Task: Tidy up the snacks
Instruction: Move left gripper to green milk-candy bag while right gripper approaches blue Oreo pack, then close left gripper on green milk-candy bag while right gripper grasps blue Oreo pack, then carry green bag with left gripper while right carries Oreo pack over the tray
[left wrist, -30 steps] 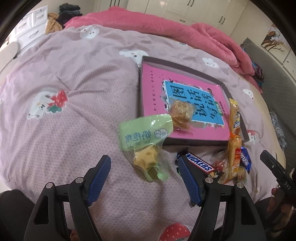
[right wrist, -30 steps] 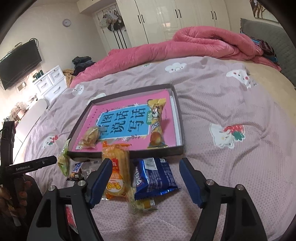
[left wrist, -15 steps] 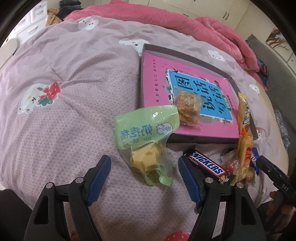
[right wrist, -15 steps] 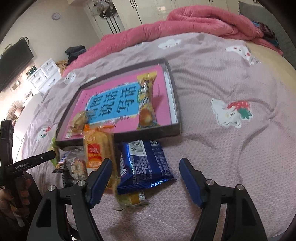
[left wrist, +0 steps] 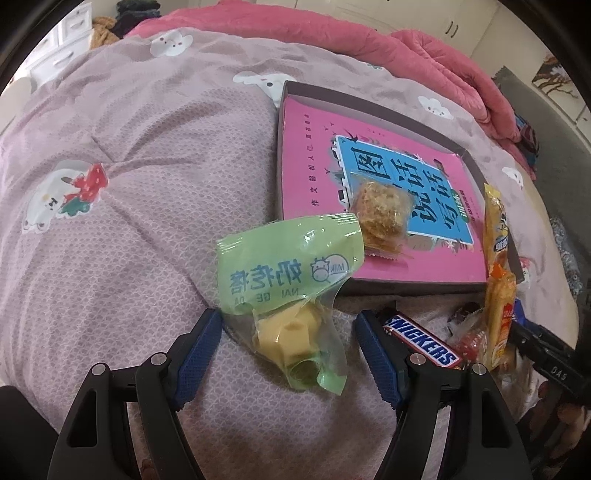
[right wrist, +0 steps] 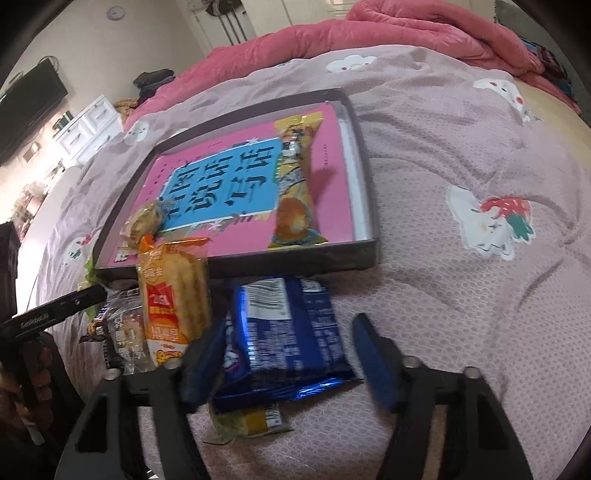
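A dark shallow box (left wrist: 281, 155) with a pink and blue printed bottom lies on the bed. It holds a clear-wrapped cookie (left wrist: 380, 216) and a long yellow snack pack (right wrist: 295, 184). My left gripper (left wrist: 288, 325) stands open, its blue fingers on either side of a green bag with yellow pieces (left wrist: 291, 288), without touching it. A Snickers bar (left wrist: 421, 341) lies just right of it. My right gripper (right wrist: 288, 328) is closing around a blue foil pack (right wrist: 288, 332). Its right finger is still clear of the pack. An orange cracker pack (right wrist: 171, 295) leans to the left.
A small yellow-labelled packet (right wrist: 255, 421) sticks out from under the blue pack. The mauve bedspread (left wrist: 129, 166) is soft and wrinkled. A pink duvet (right wrist: 406, 33) is heaped at the back. White drawers (right wrist: 88, 125) and a wall TV (right wrist: 29, 107) stand beyond the bed's left side.
Both grippers have come down closer to the snacks. The right jaws have narrowed around the blue pack. The left jaws keep the same width over the green bag.
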